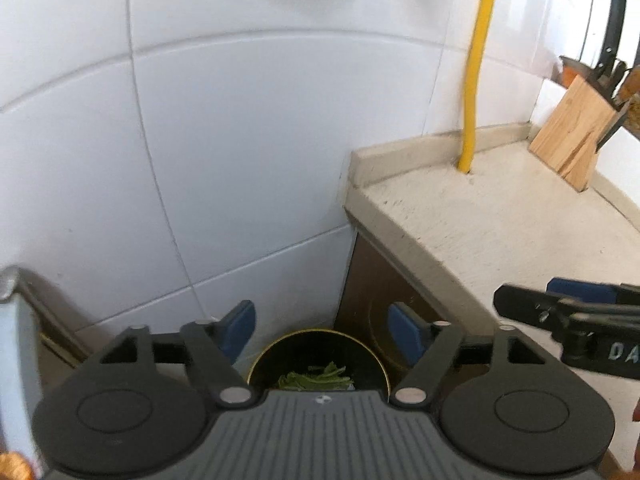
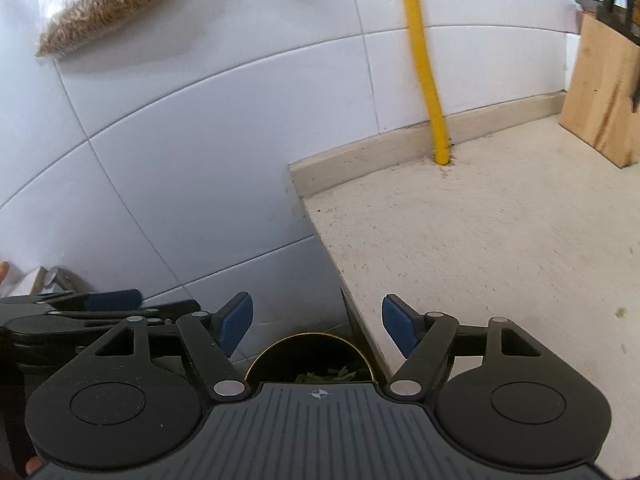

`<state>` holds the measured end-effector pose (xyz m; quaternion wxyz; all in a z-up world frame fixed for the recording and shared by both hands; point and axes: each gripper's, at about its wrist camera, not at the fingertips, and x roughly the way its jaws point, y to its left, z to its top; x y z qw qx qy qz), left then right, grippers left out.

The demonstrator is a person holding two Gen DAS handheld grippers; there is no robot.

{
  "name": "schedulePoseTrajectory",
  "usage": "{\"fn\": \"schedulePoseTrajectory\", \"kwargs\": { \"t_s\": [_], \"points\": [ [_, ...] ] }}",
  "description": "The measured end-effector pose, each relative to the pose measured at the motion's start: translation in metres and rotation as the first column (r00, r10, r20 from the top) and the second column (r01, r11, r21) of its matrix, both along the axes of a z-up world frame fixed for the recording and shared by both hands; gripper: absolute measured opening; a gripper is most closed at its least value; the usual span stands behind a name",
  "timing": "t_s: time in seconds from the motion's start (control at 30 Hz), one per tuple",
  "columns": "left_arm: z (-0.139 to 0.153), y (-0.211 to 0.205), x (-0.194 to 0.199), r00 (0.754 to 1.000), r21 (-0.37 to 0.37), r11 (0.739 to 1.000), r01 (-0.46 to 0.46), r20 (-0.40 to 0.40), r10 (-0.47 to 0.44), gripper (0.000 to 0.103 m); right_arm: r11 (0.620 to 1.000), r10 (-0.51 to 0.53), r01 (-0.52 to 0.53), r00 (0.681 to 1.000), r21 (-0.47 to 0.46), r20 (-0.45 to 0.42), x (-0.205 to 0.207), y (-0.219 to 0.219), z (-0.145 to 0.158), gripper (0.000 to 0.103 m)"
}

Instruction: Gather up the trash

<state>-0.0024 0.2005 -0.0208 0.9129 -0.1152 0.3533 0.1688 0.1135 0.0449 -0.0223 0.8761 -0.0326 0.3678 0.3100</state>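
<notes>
Risk: scraps remain on the surface; a green fleck lies at its right, well apart from the bin, and could be missed or dropped short. Left gripper and right gripper: fingers wide apart, holding nothing. The bin, with green scraps inside, sits low beside the surface's left end, below and between both pairs of fingers.

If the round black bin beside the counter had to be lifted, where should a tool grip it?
Probably the gold-edged rim of the bin, from above. It stands upright and open-topped in the corner between the tiled wall and the counter, so its sides are hemmed in; one finger would go inside, above the green scraps.
</notes>
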Motion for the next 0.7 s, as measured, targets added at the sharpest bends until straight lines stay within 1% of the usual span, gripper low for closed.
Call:
{"fn": "schedulePoseTrajectory", "kwargs": {
  "t_s": [0.07, 0.17, 0.23, 0.37, 0.43, 0.53, 0.6, 0.7],
  "points": [
    [0.006, -0.008, -0.007, 1.000, 0.007, 1.000, 0.017, 0.017, -0.017, 0.080, 1.000, -0.008, 0.008, 1.000, 0.005, 0.008, -0.010, -0.005, 0.002, 0.079],
    [0.012, -0.020, -0.013, 0.998, 0.027, 0.998, 0.051, 0.027, -0.052, 0.081, 1.000, -0.024, 0.024, 0.999, 0.005, 0.034, -0.024, -0.013, 0.008, 0.080],
    [0.015, -0.028, -0.013, 0.997, 0.045, 0.997, 0.069, 0.033, -0.070, 0.081, 0.999, -0.050, 0.051, 0.997, -0.004, 0.066, -0.032, -0.020, 0.013, 0.080],
    [0.022, -0.041, -0.013, 0.992, 0.040, 0.993, 0.110, 0.056, -0.112, 0.082, 0.994, -0.106, 0.108, 0.990, -0.016, 0.095, -0.044, -0.037, 0.019, 0.081],
    [0.025, -0.050, -0.015, 0.989, 0.039, 0.990, 0.134, 0.065, -0.136, 0.085, 0.990, -0.136, 0.138, 0.985, -0.016, 0.107, -0.051, -0.047, 0.023, 0.081],
    [0.026, -0.065, -0.014, 0.984, 0.045, 0.985, 0.167, 0.061, -0.169, 0.086, 0.981, -0.188, 0.192, 0.974, -0.020, 0.128, -0.059, -0.061, 0.026, 0.083],
    [0.026, -0.074, -0.011, 0.980, 0.036, 0.981, 0.191, 0.054, -0.193, 0.086, 0.974, -0.222, 0.227, 0.965, -0.022, 0.137, -0.064, -0.071, 0.027, 0.083],
    [0.028, -0.091, -0.009, 0.972, 0.043, 0.972, 0.230, 0.046, -0.232, 0.086, 0.963, -0.264, 0.268, 0.957, -0.021, 0.121, -0.067, -0.088, 0.026, 0.083]
  ]
}}
